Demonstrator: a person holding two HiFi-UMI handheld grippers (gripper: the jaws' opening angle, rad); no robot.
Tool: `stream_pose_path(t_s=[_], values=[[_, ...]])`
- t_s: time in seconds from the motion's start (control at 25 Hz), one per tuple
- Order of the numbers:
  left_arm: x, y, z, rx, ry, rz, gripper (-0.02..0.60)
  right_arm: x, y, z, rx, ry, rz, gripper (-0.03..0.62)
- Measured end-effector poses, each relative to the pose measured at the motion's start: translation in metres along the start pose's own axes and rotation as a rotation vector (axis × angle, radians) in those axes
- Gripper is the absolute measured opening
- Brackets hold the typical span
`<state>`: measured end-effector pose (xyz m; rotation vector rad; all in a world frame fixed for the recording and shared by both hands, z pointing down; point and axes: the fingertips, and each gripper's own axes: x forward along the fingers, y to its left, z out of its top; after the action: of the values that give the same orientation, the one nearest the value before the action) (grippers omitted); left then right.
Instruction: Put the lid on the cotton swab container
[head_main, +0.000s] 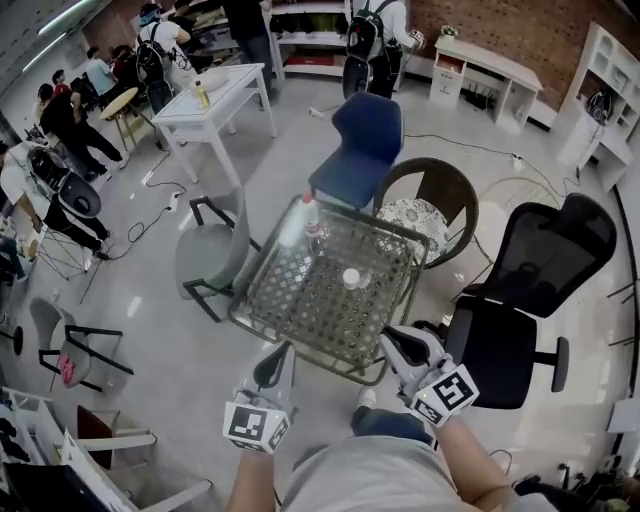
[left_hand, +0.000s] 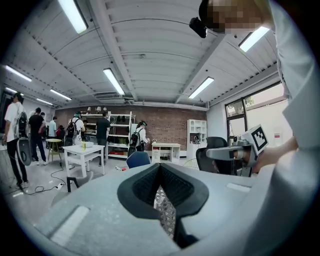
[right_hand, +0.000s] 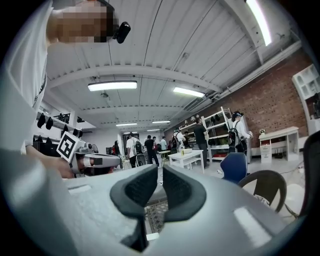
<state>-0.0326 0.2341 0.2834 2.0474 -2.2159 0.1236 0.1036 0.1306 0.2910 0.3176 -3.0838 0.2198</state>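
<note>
As we judge it, nothing is done yet: the small white round piece we take for the cotton swab container (head_main: 351, 278) sits on the glass table (head_main: 258, 268), well ahead of both claws and nearer the right one, and we cannot make out a separate lid. We hold the left claw (head_main: 284, 350) and the right claw (head_main: 391, 338) low at the table's near edge, pointing forward. The left is shut on nothing, and the right stands a slit apart, empty.
</note>
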Motion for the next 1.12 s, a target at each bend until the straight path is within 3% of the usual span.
stream_pose_path(t_s=[0.48,0.8,1.12], values=[[0.099,-0.03,-0.002,0.049,0.062,-0.061,0.008,-0.005,-0.088,-0.005,0.021,0.012,-0.019,0.035],[0.14,-0.014,-0.02,0.042,0.106,-0.095,0.008,0.002,-0.12,-0.021,0.052,0.036,-0.096,0.035],[0.197,0.012,-0.046,0.028,0.156,-0.206,0.009,0.036,-0.148,-0.047,0.082,0.113,-0.178,0.035]])
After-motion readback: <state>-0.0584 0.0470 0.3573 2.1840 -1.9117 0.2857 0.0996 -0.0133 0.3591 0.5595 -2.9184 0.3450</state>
